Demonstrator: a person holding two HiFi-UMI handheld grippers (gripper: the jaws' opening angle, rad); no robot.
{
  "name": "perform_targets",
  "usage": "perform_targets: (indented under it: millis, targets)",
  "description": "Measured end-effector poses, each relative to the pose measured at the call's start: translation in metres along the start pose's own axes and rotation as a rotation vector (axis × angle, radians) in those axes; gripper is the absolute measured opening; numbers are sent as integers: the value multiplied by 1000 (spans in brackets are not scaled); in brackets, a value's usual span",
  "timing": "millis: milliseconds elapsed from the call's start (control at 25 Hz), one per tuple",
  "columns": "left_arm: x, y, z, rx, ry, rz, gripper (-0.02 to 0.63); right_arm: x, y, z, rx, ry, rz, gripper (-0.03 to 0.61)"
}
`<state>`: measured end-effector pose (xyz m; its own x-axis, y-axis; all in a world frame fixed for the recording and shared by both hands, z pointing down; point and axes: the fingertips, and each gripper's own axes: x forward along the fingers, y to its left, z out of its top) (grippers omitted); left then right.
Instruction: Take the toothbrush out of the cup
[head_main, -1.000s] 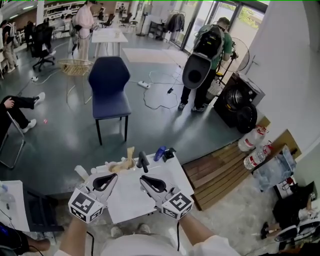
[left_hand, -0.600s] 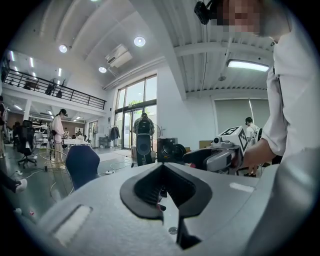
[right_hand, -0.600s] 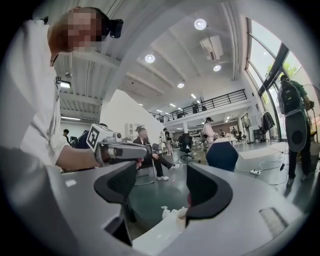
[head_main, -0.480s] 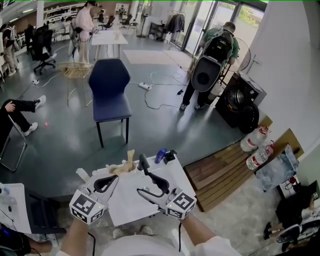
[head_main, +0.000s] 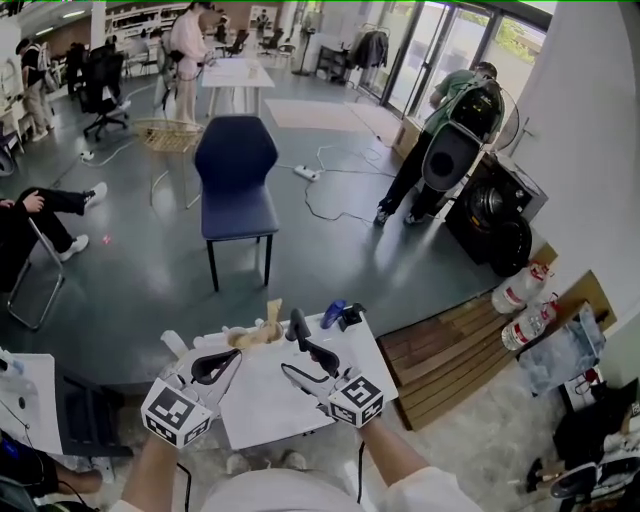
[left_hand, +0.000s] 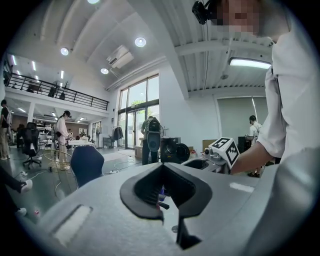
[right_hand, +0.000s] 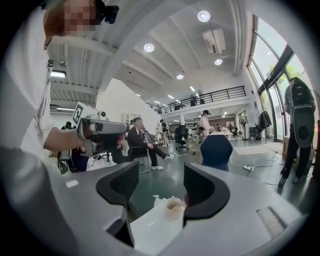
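Observation:
A pale beige cup (head_main: 252, 337) stands near the far edge of the small white table (head_main: 262, 405), with a pale stick (head_main: 272, 311) rising from it, likely the toothbrush. In the right gripper view the cup (right_hand: 172, 206) sits ahead, framed between the jaws but beyond them. My right gripper (head_main: 293, 358) (right_hand: 160, 187) has just been opening and stands open and wide, with nothing between its pads. My left gripper (head_main: 232, 357) (left_hand: 163, 167) hovers over the table's left part, shut and empty.
A black object (head_main: 296, 325), a blue object (head_main: 331, 312) and another black piece (head_main: 350, 318) line the table's far edge. A small white bottle (right_hand: 155, 200) stands beside the cup. Beyond are a blue chair (head_main: 236, 180), wooden planks (head_main: 445, 355) and people.
The right gripper's jaws went from shut to wide open, and it moved forward and down toward the table's far edge. The left gripper stayed put. The person with the backpack walked right.

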<state>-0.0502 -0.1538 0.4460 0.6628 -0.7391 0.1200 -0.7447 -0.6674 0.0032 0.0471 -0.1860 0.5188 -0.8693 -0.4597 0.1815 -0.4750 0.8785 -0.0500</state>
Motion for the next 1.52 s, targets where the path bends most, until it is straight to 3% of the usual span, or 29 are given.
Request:
perform_targets:
  millis: [1040,1520]
  targets:
    - [-49,18,-10,-6,40,142,5,97,-98,-127,137,249,-210,215]
    - [-69,40,-13,-16,69,195,6,130,-125,-157,231,321,-313,198]
